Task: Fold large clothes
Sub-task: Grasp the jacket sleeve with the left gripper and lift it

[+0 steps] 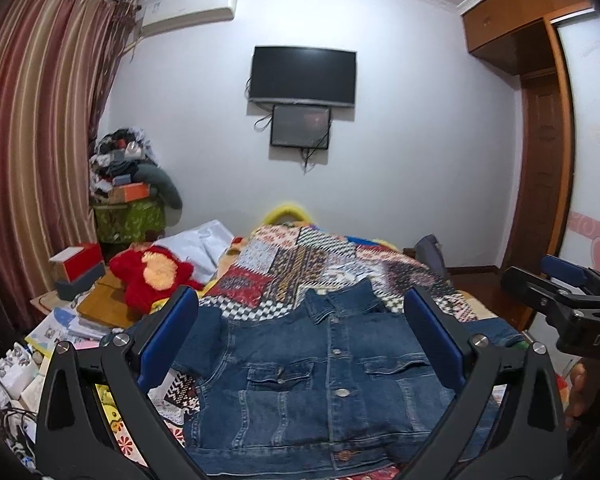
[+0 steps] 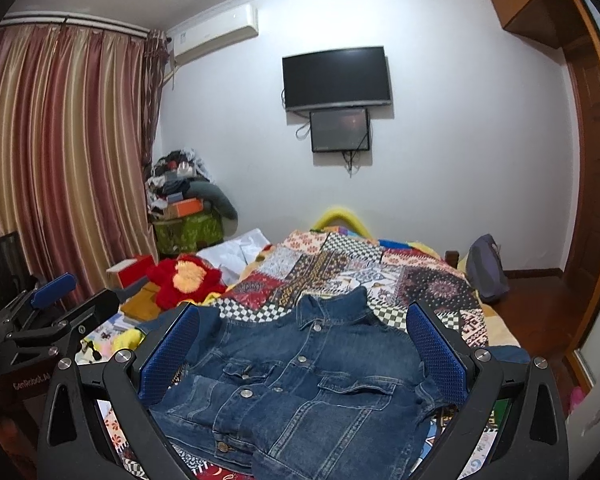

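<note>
a denim jacket (image 1: 332, 376) lies front up, buttoned, on a patchwork quilt (image 1: 300, 268) covering a bed. sleeves look tucked in near the body, so folding seems partly done, though hidden parts leave that unsure. the left gripper (image 1: 300, 340) and right gripper (image 2: 300, 356) hover above it, jaws spread wide, holding nothing.

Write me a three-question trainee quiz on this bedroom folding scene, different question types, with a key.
1. True or false: the denim jacket lies front up on the patchwork quilt.
2. Both the left gripper and the right gripper are: A) shut on a sleeve B) open, holding nothing C) out of view.
3. Fill in: the red plush toy lies toward the ___ side of the bed.

Key: 1 true; 2 B; 3 curtain.
</note>
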### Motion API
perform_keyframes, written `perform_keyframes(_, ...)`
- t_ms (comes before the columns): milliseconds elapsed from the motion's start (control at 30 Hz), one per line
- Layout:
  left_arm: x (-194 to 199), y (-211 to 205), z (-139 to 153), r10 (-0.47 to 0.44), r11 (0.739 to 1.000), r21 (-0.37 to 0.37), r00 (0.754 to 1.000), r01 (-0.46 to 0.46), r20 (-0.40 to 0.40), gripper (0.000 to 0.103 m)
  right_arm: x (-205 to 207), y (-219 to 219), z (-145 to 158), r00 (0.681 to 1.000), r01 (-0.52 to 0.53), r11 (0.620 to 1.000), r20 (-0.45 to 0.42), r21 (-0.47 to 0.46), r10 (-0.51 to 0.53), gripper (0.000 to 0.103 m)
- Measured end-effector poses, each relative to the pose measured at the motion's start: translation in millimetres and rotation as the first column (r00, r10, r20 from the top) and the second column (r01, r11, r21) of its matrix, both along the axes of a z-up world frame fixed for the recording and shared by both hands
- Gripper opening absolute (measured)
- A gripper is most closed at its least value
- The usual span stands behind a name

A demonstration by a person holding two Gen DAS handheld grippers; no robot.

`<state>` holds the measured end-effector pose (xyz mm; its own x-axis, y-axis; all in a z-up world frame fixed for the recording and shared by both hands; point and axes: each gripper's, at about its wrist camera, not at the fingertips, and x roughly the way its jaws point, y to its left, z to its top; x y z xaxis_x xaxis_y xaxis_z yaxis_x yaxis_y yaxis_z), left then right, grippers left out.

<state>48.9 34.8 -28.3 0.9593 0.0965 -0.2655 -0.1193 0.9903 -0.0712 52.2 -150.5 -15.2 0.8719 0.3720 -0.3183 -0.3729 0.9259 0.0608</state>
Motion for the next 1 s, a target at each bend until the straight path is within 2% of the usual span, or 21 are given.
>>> perform_keyframes(267,50,48,-29,0.093,0.994,-0.041,0.992,-0.097,-0.086,0.103,60,29,-21,0.999,-0.024,0.999,-0.048,-0.048,0.022,0.103)
perform_keyframes(467,82,111,-51,0.214,0.971,-0.076,0.966,-0.227,-0.146,0.103,116,56,-28,0.999,-0.026,0.995,-0.048,-0.098,0.021,0.103)
perform_keyframes(600,104,159,-76,0.259,0.949,-0.12,0.937,-0.292,-0.234,0.103,153,71,-38,0.998,-0.009,0.99,-0.068,-0.143,0.0,0.103)
perform_keyframes(700,122,189,-102,0.256,0.936,-0.155,0.913,-0.316,-0.317,0.103,183,82,-53,0.993,-0.036,0.981,-0.119,-0.19,0.013,0.103)
perform_keyframes(800,140,216,-134,0.196,0.921,-0.228,0.882,-0.316,-0.429,0.103,209,91,-75,0.98,-0.069,0.974,-0.196,-0.216,0.026,0.103)
perform_keyframes(900,152,238,-169,0.101,0.871,-0.373,0.859,-0.32,-0.502,0.103,233,98,-103,0.957,-0.108,0.966,-0.287,-0.235,0.037,0.103)
perform_keyframes(967,158,252,-190,0.061,0.833,-0.438,0.844,-0.337,-0.533,0.103,248,101,-122,0.936,-0.132,0.963,-0.35,-0.235,0.043,0.103)
perform_keyframes(1000,160,256,-197,0.056,0.824,-0.448,0.837,-0.346,-0.544,0.103,255,103,-132,0.921,-0.146,0.962,-0.386,-0.229,0.047,0.103)
